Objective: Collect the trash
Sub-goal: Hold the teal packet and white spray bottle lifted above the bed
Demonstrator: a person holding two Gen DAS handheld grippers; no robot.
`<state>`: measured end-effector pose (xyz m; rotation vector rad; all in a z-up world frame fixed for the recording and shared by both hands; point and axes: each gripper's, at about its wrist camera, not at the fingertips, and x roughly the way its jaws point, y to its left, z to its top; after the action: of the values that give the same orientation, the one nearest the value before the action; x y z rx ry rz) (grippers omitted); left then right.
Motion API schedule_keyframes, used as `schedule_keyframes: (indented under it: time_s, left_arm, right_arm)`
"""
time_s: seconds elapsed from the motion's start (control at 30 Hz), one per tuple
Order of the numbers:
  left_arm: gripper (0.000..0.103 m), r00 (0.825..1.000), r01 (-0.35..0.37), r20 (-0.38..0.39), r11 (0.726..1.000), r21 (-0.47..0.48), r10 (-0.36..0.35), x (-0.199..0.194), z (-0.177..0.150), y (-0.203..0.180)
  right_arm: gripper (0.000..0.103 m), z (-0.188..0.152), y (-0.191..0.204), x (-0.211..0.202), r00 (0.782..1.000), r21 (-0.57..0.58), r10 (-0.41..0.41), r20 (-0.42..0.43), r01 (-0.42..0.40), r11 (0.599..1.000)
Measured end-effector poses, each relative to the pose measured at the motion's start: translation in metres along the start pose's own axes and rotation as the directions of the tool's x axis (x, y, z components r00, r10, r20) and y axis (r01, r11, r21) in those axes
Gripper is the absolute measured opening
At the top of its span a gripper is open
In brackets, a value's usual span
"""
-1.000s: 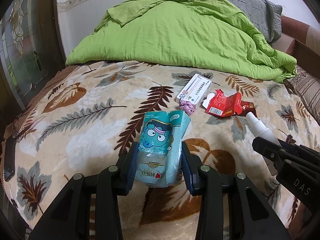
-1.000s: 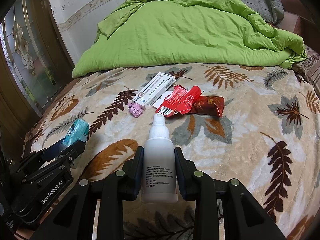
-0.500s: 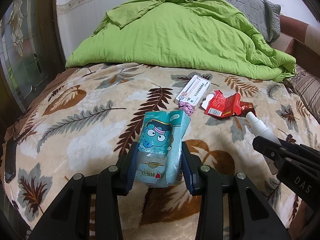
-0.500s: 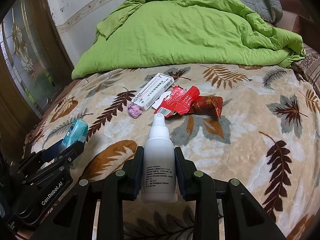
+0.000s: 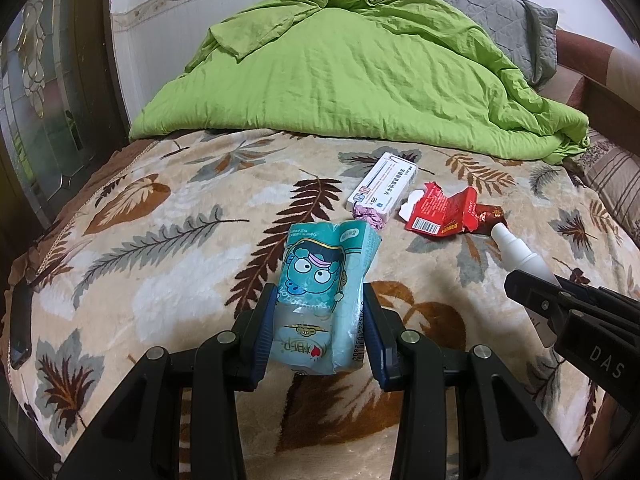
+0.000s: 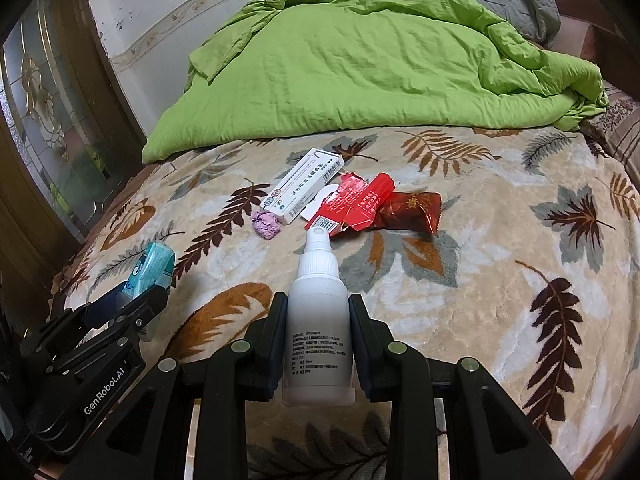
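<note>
Two pieces of litter are up off the leaf-patterned blanket (image 6: 500, 280) of a bed, with four more to go and no bin or bag in sight. The left gripper (image 5: 320, 320) has its jaws closed on a crumpled teal tissue packet (image 5: 324, 292) printed with a cartoon face; the right gripper (image 6: 318, 332) has its jaws clamped around a white spray bottle (image 6: 318, 320), nozzle pointing away. Both loads hang just above the bedding. Lying together mid-bed are a white medicine box (image 6: 304, 186), a pink paper wad (image 6: 266, 224) just beside it, a torn red carton (image 6: 352, 204) and a dark red wrapper (image 6: 412, 210). A green quilt (image 6: 360, 60) is heaped behind.
</note>
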<state>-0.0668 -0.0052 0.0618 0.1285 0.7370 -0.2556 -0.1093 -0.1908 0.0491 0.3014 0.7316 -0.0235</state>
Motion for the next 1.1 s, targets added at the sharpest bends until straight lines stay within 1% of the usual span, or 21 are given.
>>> schedule_keyframes:
  time_s: [0.5,0.7,1.1]
  left_arm:
    - [0.039,1.000,-0.003,0.021,1.000,0.020,0.003,-0.001,0.003,0.002]
    - [0.039,0.999,-0.007,0.032,1.000,0.030,0.006,-0.006,-0.001,-0.008]
    - [0.039,0.999,-0.002,0.041,0.999,0.035,0.000,-0.008,-0.002,-0.012]
  right_arm:
    - [0.032,0.001,-0.004,-0.002,1.000,0.028,0.002,0.006,-0.002,1.000]
    - [0.032,0.001,-0.004,-0.002,1.000,0.038,0.002,0.006,-0.002,0.999]
    - [0.032,0.000,-0.007,-0.004,1.000,0.050,0.003,0.009,-0.003,0.999]
